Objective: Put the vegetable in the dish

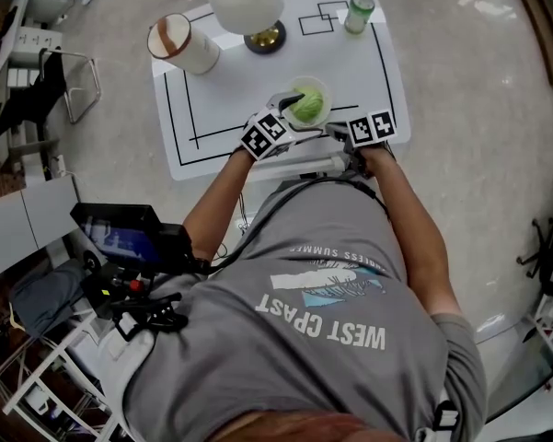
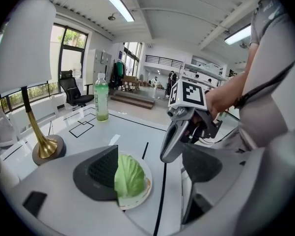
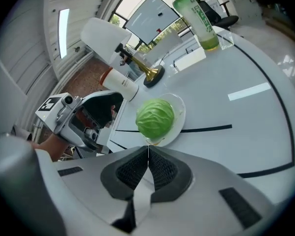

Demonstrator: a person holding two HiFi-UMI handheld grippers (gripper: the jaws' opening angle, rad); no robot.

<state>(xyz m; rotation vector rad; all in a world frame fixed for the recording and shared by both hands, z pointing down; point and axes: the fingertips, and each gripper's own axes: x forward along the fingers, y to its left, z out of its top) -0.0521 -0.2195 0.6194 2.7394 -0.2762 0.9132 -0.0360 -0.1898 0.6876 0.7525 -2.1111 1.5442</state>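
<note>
Green against white: found the cabbage [image 3: 155,118] already seated in the dish [image 3: 180,113], on the table [image 1: 212,99]. On the near side of the dish, closest to the body, saw the right gripper [image 3: 148,149] with both pads pressed together and nothing between them, just short of the rim. At the left side of the dish, saw the left gripper [image 2: 152,165] spread wide. Saw one pad [image 2: 104,167] close against the cabbage, perhaps touching it (could not tell which), and the other well clear, past the dish rim.

Judged the step in hand to be the letting go and the retreat. Thought it best to keep the left jaws wide and draw back along their own line, a little upward, so as not to drag the leaves or tip the dish. Thought it wise also to hold the right gripper off the rim.

Beyond the dish, noted the lamp [image 1: 265,37] with its brass foot, further still the green bottle [image 1: 358,12], and far to the left of the dish a white cylinder [image 1: 184,44] with a brown end. Judged none of them to stand in the way.
</note>
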